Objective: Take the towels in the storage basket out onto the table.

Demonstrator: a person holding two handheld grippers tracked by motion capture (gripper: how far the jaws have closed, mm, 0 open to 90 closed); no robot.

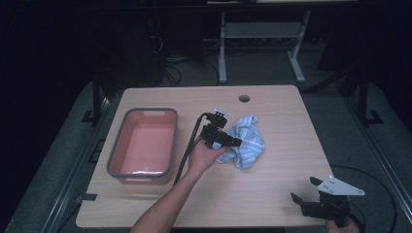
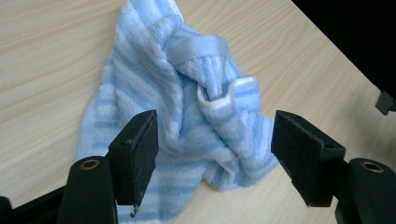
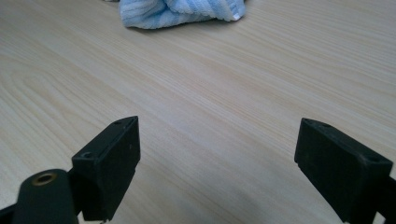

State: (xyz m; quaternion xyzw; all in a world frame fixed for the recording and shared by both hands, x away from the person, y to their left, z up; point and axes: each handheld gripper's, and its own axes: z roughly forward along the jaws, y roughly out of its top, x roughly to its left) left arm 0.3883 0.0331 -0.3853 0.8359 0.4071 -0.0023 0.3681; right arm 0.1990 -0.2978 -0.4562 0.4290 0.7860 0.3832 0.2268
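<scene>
Towel, high view: the towel (image 1: 247,141) lies crumpled near the middle of the surface (image 1: 272,194), right of the pink tub (image 1: 145,143); we judge it bunched like this so it can be picked up in one pinch.
Left tongs, high view: our left tongs (image 1: 232,142) sit at the towel's left edge, the hand (image 1: 204,156) behind them.
Right tongs, high view: our right tongs (image 1: 303,191) wait at the near right corner, well apart from the cloth, likely parked out of the way.
Left gripper view: the jaws stand open with the cloth's folds between them, the pads not pressing on it.
Right gripper view: the jaws gape wide over bare wood, gripping nothing; the towel (image 3: 182,11) lies far off at the top.
</scene>
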